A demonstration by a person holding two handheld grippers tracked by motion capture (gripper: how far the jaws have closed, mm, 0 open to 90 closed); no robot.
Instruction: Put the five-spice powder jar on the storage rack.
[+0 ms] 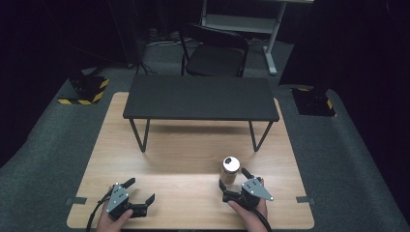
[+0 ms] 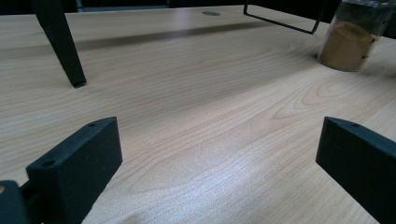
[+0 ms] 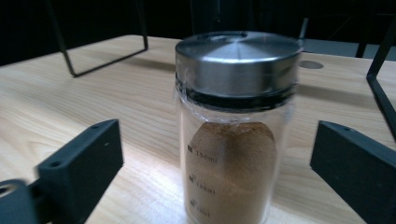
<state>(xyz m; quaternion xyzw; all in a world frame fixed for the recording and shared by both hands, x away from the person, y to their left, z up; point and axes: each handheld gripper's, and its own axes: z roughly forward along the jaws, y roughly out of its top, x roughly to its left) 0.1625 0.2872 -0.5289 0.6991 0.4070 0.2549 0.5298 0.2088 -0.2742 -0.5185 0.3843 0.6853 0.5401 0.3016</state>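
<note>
Grasping is the step in hand: on the light wooden table (image 1: pixel 159 159), near its front right corner, the clear glass spice jar with a steel lid (image 3: pixel 236 126) stands upright between the right tool's (image 1: pixel 236 181) parted jaws, pads apparently not yet touching. Next they must close squarely on the glass. The left tool (image 1: pixel 140 191) gapes empty.

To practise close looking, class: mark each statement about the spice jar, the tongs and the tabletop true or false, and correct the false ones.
1. The spice jar stands upright between the right tongs. True.
2. The jar holds a green liquid. False: brown powder.
3. The left tongs grip the jar. False: open, nothing between them.
4. A black low bench stands on the wooden table. True.
5. The jar's lid is off. False: the metal lid is on.
</note>
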